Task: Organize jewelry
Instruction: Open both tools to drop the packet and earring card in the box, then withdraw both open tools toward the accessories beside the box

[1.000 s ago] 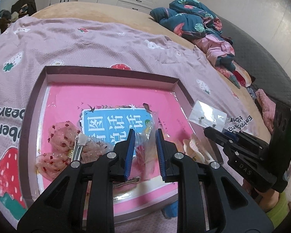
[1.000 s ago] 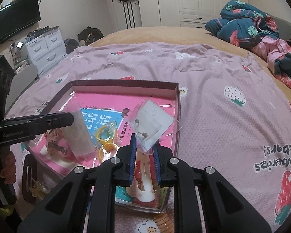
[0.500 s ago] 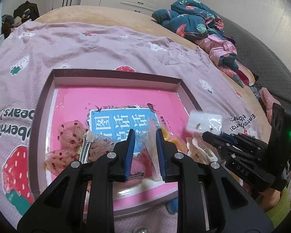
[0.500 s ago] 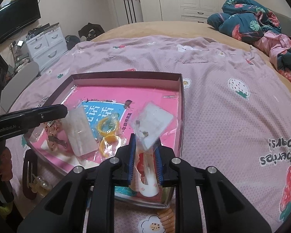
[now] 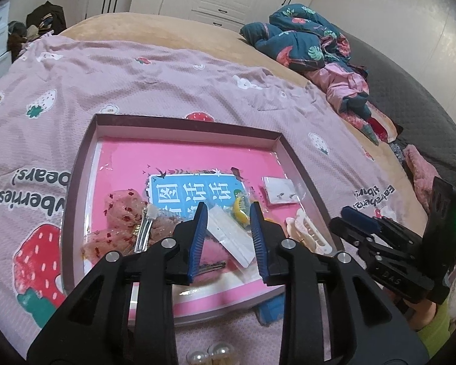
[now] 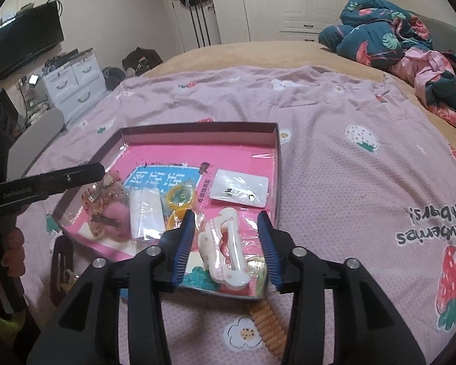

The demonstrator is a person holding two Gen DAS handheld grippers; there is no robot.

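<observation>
A shallow pink box (image 5: 185,127) (image 6: 197,129) lies on the bed. In it are a clear earring packet (image 5: 279,191) (image 6: 239,188), a white packet (image 5: 231,237) (image 6: 146,213), yellow rings in plastic (image 5: 240,208) (image 6: 181,196), a white hair claw (image 5: 307,232) (image 6: 225,243) and pink bow clips (image 5: 121,222) (image 6: 106,210). My left gripper (image 5: 228,240) is open above the white packet. My right gripper (image 6: 226,243) is open and empty above the hair claw.
A pink strawberry blanket (image 6: 364,182) covers the bed. Pearl earrings (image 5: 209,353) lie near my left gripper. An orange coil hair tie (image 6: 267,325) and a dark clip (image 6: 62,261) lie by the box's near edge. Crumpled bedding (image 6: 389,39) sits at the far right.
My right gripper has opened and let go of the earring packet, which now lies in the box's right part. My left gripper has opened and released the white packet. Both have drawn back.
</observation>
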